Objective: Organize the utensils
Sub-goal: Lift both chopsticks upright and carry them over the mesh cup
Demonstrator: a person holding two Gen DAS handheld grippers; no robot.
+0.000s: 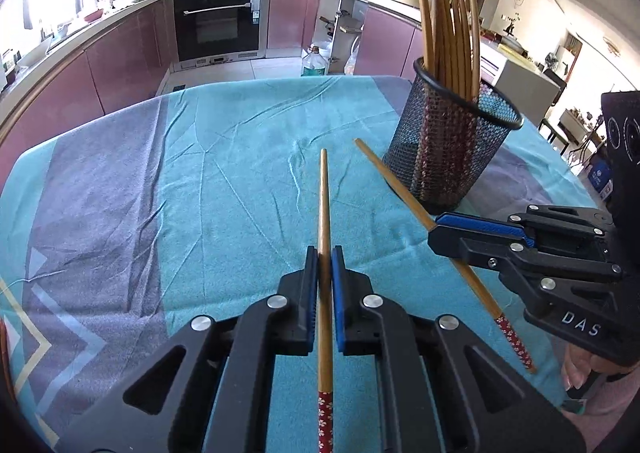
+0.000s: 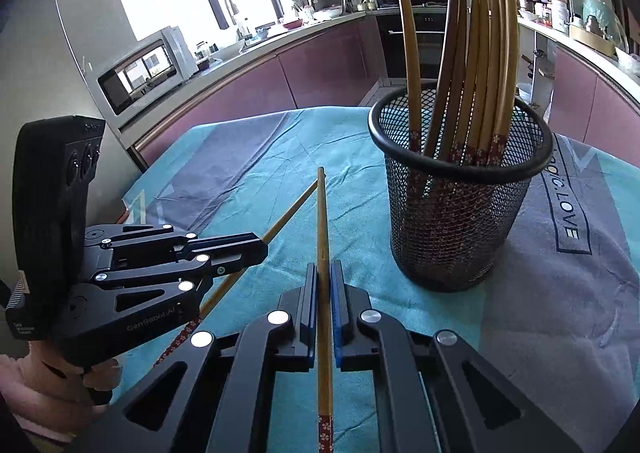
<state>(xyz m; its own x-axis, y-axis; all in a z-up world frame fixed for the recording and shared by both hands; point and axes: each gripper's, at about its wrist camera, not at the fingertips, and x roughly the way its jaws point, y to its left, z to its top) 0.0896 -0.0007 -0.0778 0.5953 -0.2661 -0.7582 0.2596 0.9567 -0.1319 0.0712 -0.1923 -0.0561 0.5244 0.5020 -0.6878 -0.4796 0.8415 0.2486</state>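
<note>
My left gripper (image 1: 325, 253) is shut on a wooden chopstick (image 1: 324, 193) with a red flowered end, whose tip points away over the table. My right gripper (image 1: 434, 228), at the right of this view, is shut on a second chopstick (image 1: 392, 177) that slants toward the black mesh holder (image 1: 452, 149). In the right wrist view the right gripper (image 2: 323, 269) clamps its chopstick (image 2: 321, 213). The left gripper (image 2: 262, 249) holds the other one (image 2: 292, 209), and the two tips nearly meet. The mesh holder (image 2: 460, 193) stands upright to the right with several chopsticks (image 2: 480, 53) in it.
A wrinkled teal and grey cloth (image 1: 220, 173) covers the table. Behind it are purple kitchen cabinets, an oven (image 1: 220, 21) and a bottle on the floor (image 1: 314, 63). A microwave (image 2: 148, 69) sits at the left. A hand in a pink sleeve (image 2: 40, 377) grips the left tool.
</note>
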